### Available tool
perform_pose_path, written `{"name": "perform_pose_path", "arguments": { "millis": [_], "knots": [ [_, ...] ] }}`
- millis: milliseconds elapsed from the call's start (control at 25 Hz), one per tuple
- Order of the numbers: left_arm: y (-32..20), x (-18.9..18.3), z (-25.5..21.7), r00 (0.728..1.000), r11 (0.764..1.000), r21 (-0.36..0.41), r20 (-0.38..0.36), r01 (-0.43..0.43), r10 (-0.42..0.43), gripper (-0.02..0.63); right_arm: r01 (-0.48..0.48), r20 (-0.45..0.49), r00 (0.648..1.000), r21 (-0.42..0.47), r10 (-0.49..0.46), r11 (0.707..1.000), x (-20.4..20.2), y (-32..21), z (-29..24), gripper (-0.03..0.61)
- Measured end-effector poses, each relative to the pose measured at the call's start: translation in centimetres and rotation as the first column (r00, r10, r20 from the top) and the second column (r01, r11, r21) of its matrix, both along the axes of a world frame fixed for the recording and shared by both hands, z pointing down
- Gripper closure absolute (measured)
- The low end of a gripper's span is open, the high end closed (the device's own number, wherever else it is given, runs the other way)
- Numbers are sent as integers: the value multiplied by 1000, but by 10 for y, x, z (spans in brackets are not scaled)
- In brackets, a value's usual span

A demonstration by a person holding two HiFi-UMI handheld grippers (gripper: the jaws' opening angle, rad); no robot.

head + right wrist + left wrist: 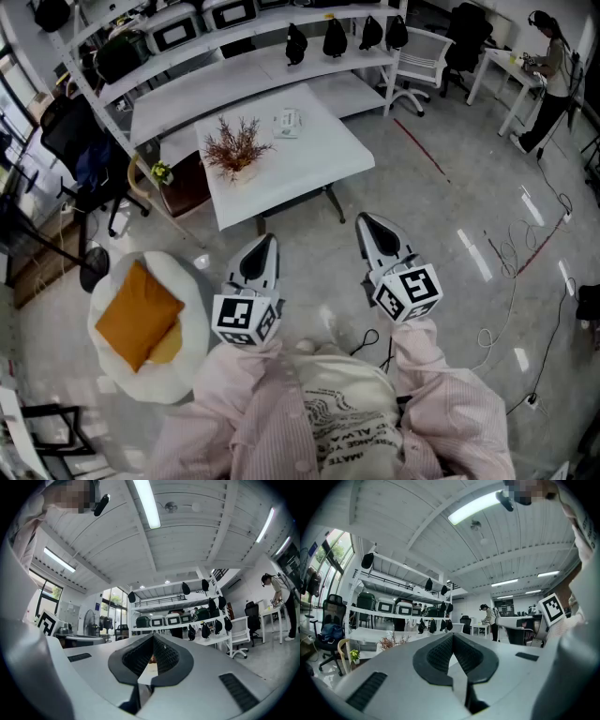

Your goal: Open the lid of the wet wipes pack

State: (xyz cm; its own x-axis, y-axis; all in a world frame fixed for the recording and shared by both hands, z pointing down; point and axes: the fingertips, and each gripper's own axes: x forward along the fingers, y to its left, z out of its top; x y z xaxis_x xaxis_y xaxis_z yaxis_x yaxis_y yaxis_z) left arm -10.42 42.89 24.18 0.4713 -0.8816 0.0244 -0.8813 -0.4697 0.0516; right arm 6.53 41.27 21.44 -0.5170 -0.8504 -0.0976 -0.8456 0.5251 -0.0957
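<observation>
The wet wipes pack [288,122], small and whitish, lies near the far side of the white table [323,164] in the head view. Both grippers hang level over the floor, well short of the table. My left gripper [266,243] has its jaws together with nothing in them; the left gripper view shows its tips [453,635] meeting. My right gripper [367,223] is also shut and empty, its tips [153,636] touching in the right gripper view. The pack cannot be made out in either gripper view.
A dried plant in a pot [236,150] stands on the table left of the pack. A round white seat with an orange cushion [141,314] sits at the left. Shelving [244,70] runs behind the table. Cables [525,253] trail on the floor at right. A person [553,66] stands at a far desk.
</observation>
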Motion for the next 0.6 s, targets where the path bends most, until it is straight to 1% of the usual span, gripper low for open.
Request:
{"name": "perform_pose_path", "arguments": {
  "millis": [320,600],
  "knots": [
    [-2,6,5,1000,1000,-20,14,-3,4,615,-1,0,1000,-13,1,1000,5,-2,5,580],
    [-6,10,10,1000,999,-35,-29,1,-2,615,11,-3,1000,-13,-11,1000,10,-6,12,580]
  ]
}}
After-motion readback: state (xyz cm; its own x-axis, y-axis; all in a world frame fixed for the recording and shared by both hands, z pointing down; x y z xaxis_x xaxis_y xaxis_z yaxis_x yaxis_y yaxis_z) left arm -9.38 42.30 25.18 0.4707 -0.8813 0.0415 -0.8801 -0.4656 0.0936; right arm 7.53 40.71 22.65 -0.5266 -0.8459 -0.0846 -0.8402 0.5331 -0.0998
